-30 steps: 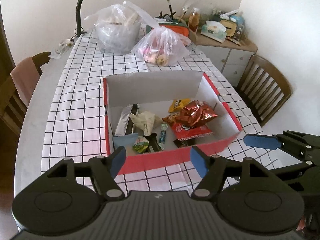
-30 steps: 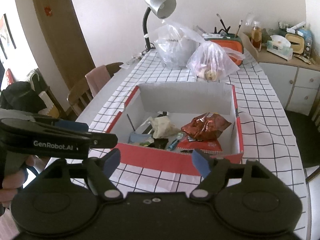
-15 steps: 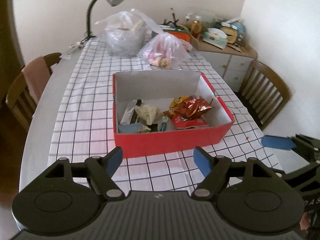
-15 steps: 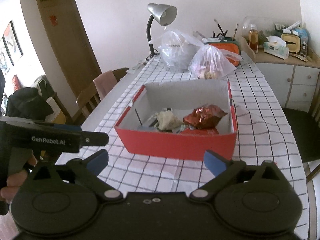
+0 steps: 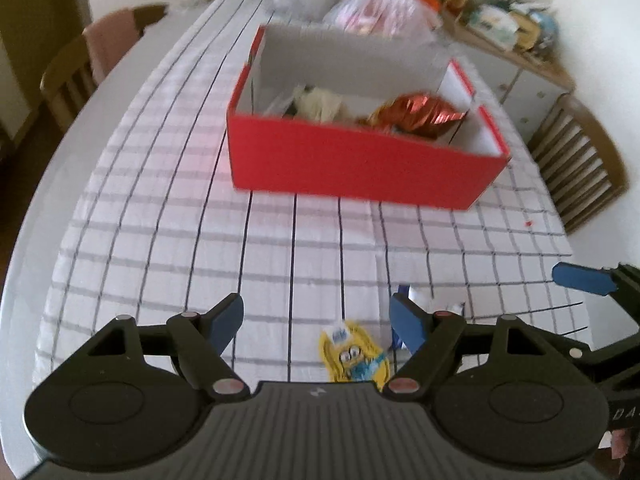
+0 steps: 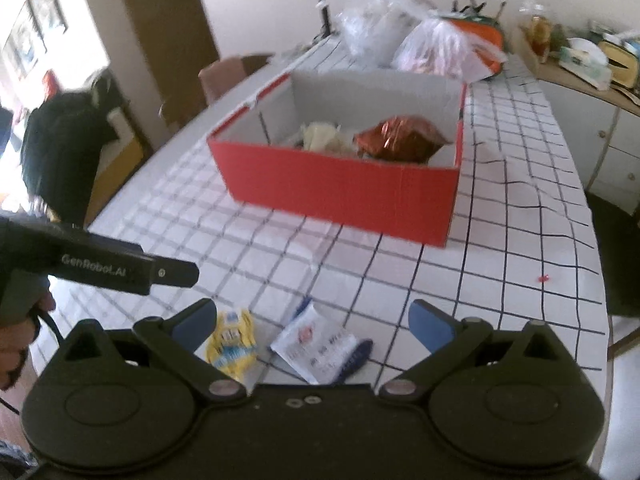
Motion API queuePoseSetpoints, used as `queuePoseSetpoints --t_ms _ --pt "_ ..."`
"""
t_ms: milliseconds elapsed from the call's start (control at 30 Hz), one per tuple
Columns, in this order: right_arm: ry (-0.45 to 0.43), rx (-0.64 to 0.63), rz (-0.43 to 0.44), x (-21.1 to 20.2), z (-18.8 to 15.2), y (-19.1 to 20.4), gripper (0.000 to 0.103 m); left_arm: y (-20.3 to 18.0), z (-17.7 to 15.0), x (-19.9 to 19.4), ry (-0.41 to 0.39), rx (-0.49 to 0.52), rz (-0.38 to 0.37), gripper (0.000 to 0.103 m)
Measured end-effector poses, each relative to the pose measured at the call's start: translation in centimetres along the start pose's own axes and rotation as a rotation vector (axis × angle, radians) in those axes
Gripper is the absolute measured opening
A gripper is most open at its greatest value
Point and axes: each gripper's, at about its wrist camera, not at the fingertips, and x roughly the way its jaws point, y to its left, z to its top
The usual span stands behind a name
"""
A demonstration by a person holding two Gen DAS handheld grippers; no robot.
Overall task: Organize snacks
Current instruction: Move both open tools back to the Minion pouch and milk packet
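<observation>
On the checked tablecloth [image 6: 500,264], near its front edge, the yellow packet [image 6: 232,344] and white sachet [image 6: 316,344] lie under both wide-open, empty grippers, left gripper [image 5: 318,316] and right gripper [image 6: 314,320], well apart from the red box [image 6: 340,184], so a hasty pinch on such flat wrappers could push them off the edge.

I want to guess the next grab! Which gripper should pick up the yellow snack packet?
Probably the left gripper: the yellow packet lies between its open jaws. The right gripper frames the white packet instead.

Both wrist views face the red box [image 5: 366,164] [image 6: 340,188].
</observation>
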Motion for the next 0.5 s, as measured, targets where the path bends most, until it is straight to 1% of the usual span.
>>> queuePoseSetpoints --t_ms 100,233,400,500 --pt "0.043 -0.041 0.018 1.1 -0.8 -0.5 0.102 -0.9 -1.1 1.3 0.031 -0.017 0.039 0.08" --pt "0.091 -0.121 0.023 2.5 -1.5 -0.6 0.102 -1.9 -2.6 3.3 0.091 -0.048 0.069 0.08" --pt "0.13 -0.274 0.022 4.0 -2.6 0.0 0.1 -2.9 -4.1 5.3 0.141 -0.069 0.108 0.08" --pt "0.143 -0.345 0.025 4.8 -2.8 0.3 0.099 -3.2 -4.7 6.1 0.161 -0.078 0.126 0.08"
